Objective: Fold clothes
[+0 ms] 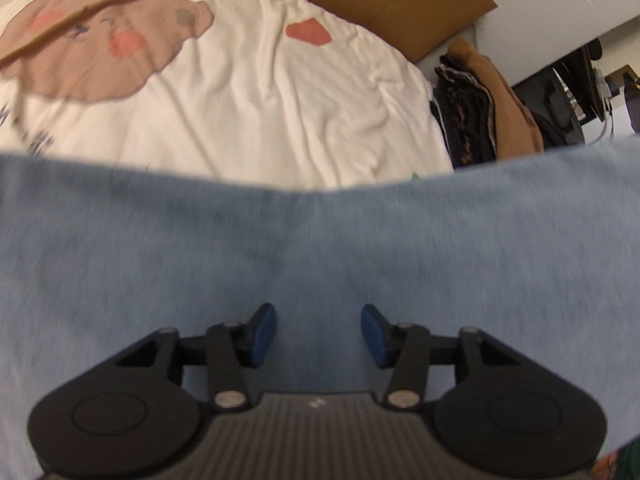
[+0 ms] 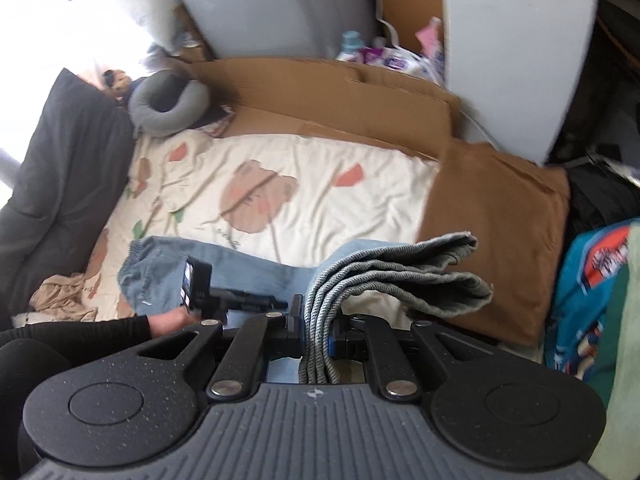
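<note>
My right gripper [image 2: 318,330] is clamped on the folded legs of the jeans [image 2: 400,276] above the bed [image 2: 320,204]; left gripper [image 1: 319,334] stands apart over the denim, empty.

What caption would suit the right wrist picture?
Right gripper clamps folded jeans legs above a bear-print sheet while the left gripper rests on the waistband end.

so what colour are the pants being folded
Light blue denim pants, paler grey on the inside; the right wrist view shows both best.
</note>
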`<state>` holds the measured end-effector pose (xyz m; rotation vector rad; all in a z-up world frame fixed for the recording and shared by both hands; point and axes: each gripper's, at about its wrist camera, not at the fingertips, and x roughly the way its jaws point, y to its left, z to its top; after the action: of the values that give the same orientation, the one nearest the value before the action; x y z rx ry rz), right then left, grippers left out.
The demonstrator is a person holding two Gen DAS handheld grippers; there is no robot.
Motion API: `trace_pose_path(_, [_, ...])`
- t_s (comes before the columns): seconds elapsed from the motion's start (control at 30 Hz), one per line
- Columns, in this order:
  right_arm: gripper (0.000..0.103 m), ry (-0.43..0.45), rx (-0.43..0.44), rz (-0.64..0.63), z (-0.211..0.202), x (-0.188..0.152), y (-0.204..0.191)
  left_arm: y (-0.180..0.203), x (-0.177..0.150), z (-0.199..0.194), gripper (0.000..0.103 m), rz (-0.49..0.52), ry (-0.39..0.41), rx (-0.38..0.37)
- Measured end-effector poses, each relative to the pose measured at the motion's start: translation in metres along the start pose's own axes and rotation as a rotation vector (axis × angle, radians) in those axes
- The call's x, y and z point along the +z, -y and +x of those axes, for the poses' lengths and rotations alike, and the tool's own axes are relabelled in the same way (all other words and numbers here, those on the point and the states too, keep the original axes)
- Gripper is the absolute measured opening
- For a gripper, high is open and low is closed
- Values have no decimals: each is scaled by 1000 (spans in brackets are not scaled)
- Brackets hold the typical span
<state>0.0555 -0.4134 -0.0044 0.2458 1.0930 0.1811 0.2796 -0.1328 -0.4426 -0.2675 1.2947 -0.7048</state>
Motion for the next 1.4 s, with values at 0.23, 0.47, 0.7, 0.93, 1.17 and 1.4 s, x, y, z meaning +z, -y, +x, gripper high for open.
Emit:
trace_pose_path(0.23, [9,20,42,-80,1,20,-37,-6,-47,-11,7,-66,-64,-51])
trace_pose_path(0.47, [9,17,55,-134,4,35,-68,-2,-92,-12,5,-112,-127,-78])
trace_pose_path(0.7, [9,14,80,-197,7,55,-107,2,-113,-16,3,-97,-150,-69])
trace_pose_path(0.93, [9,7,97,-253,17,69,-141,-2,-121,-18,3,-137,-156,-82])
trace_pose_path(1.17, [9,-12,131,-301,35,77,-175,-6,-129,-14,0,-143,-205,-79])
trace_pose_path(1.4, [9,-25,180,-325,56,88,-205,-27,-117,-60,21,-165,-121,-59])
